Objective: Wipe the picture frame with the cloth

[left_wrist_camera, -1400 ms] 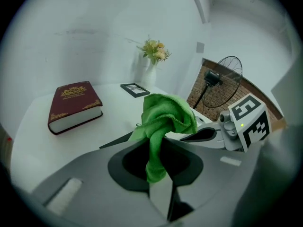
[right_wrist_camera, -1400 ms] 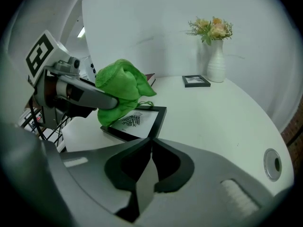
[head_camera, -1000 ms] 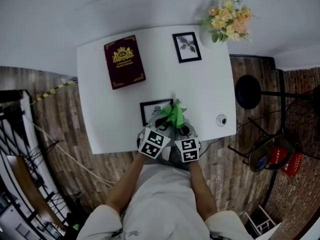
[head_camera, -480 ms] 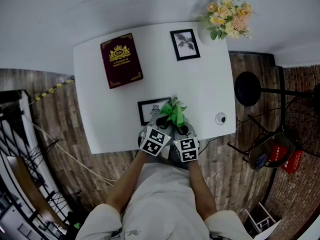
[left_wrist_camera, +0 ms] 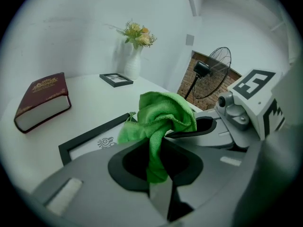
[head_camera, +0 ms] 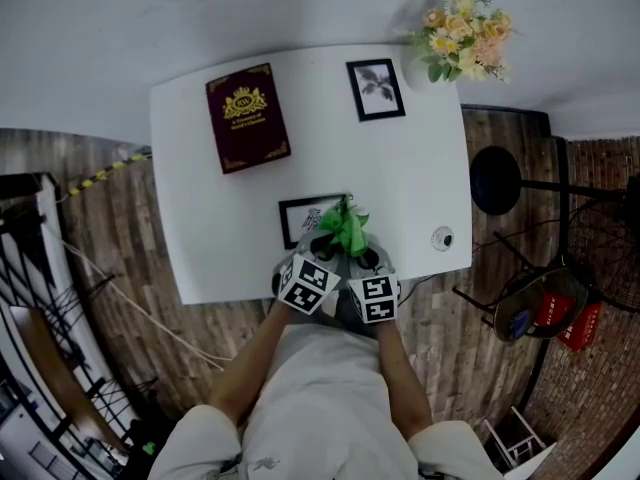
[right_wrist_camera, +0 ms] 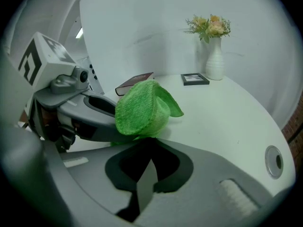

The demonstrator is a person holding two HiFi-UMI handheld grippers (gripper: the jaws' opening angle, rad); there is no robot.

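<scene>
A bunched green cloth (head_camera: 345, 226) hangs over the near black picture frame (head_camera: 300, 213), which lies flat by the table's front edge. My left gripper (head_camera: 328, 244) is shut on the cloth (left_wrist_camera: 161, 115): a strip of it runs down between the jaws of the left gripper (left_wrist_camera: 157, 171). The frame (left_wrist_camera: 90, 138) shows just beyond, to the left. My right gripper (head_camera: 357, 250) comes in from the right, its tips against the left one's. In its own view the right gripper (right_wrist_camera: 147, 150) is shut, with the cloth (right_wrist_camera: 139, 110) pinched at the tips.
On the white table (head_camera: 420, 168) lie a maroon book (head_camera: 247, 118) and a second small frame (head_camera: 375, 90) at the back, beside a vase of flowers (head_camera: 460, 43). A round grommet (head_camera: 443, 238) sits near the right front corner. A dark stool (head_camera: 497, 181) stands right of the table.
</scene>
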